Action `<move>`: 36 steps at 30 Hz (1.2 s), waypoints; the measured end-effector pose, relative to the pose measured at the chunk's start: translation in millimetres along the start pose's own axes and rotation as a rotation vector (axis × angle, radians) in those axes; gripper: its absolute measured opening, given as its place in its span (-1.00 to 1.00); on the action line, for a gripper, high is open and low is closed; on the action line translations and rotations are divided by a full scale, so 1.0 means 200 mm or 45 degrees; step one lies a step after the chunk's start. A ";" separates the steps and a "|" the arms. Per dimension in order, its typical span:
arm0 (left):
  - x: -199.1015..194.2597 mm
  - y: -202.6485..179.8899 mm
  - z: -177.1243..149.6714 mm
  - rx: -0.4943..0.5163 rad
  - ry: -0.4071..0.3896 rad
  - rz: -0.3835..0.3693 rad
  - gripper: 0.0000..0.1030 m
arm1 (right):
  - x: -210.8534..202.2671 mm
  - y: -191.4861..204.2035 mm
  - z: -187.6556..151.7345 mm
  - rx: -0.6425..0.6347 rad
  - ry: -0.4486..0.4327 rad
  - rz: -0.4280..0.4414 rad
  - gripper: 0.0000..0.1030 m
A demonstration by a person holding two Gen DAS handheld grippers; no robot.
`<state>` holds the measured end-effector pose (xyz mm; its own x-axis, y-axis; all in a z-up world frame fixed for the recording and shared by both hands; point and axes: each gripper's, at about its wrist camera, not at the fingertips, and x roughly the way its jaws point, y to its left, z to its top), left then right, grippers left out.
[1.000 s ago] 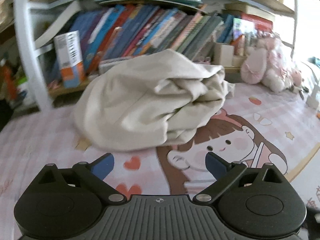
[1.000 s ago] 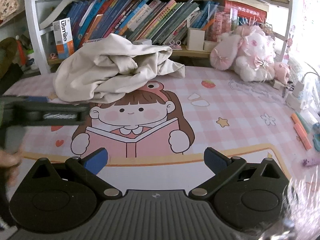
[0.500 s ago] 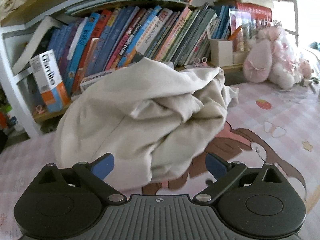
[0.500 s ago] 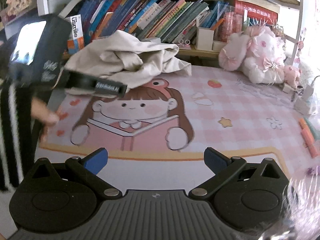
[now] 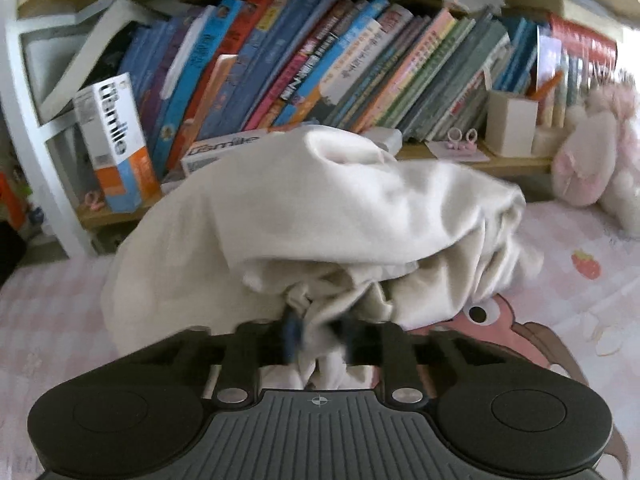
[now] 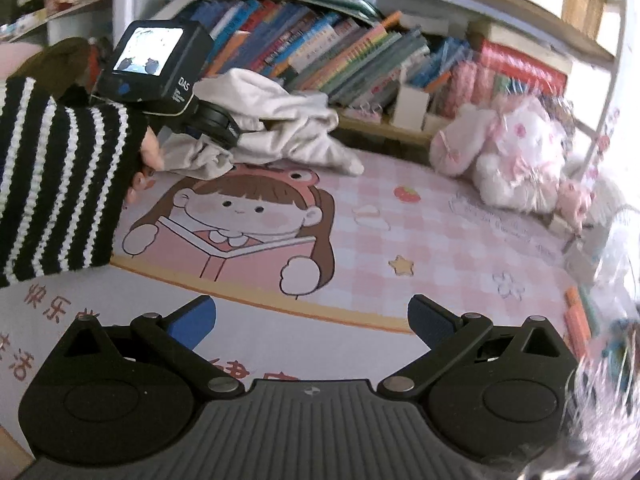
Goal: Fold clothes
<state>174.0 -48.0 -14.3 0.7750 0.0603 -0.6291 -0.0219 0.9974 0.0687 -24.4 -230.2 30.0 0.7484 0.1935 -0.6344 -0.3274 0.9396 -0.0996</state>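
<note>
Left tongs (image 5: 318, 334) closing on the cream garment's (image 5: 320, 208) near edge (wide apart a second ago); right tongs (image 6: 310, 316) spread, empty.

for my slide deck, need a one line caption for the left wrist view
Left gripper closing on the near edge of a crumpled cream garment on a pink cartoon mat.
</note>
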 end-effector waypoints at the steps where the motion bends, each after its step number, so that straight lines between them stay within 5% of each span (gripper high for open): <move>1: -0.04 0.02 -0.01 -0.022 -0.010 -0.013 -0.72 | 0.00 0.00 0.00 -0.015 -0.011 0.015 1.00; 8: -0.55 0.14 -0.25 -0.080 -0.114 -0.099 -0.75 | 0.02 0.08 0.05 -0.150 -0.096 0.161 1.00; 16: -1.09 0.07 -0.61 -0.163 -0.030 -0.226 -0.73 | 0.01 0.30 0.06 -0.487 -0.181 0.372 1.00; 20: -1.18 -0.03 -0.76 -0.088 0.101 -0.167 -0.46 | 0.00 0.41 0.03 -0.666 -0.213 0.446 0.97; 24: -1.26 -0.09 -0.85 -0.011 0.123 -0.053 0.32 | 0.01 0.47 -0.02 -0.816 -0.225 0.443 0.84; 33: -1.26 -0.08 -0.90 0.087 0.126 0.169 0.46 | 0.05 0.36 -0.01 -0.803 -0.240 0.291 0.75; 36: -1.22 -0.07 -0.87 0.067 0.115 0.159 0.46 | 0.08 0.28 0.01 -0.721 -0.197 0.238 0.75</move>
<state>-124.9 -69.0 2.9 0.7085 0.1896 -0.6798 -0.0796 0.9785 0.1901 -29.8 -174.2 15.7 0.7098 0.4195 -0.5658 -0.6850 0.5983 -0.4158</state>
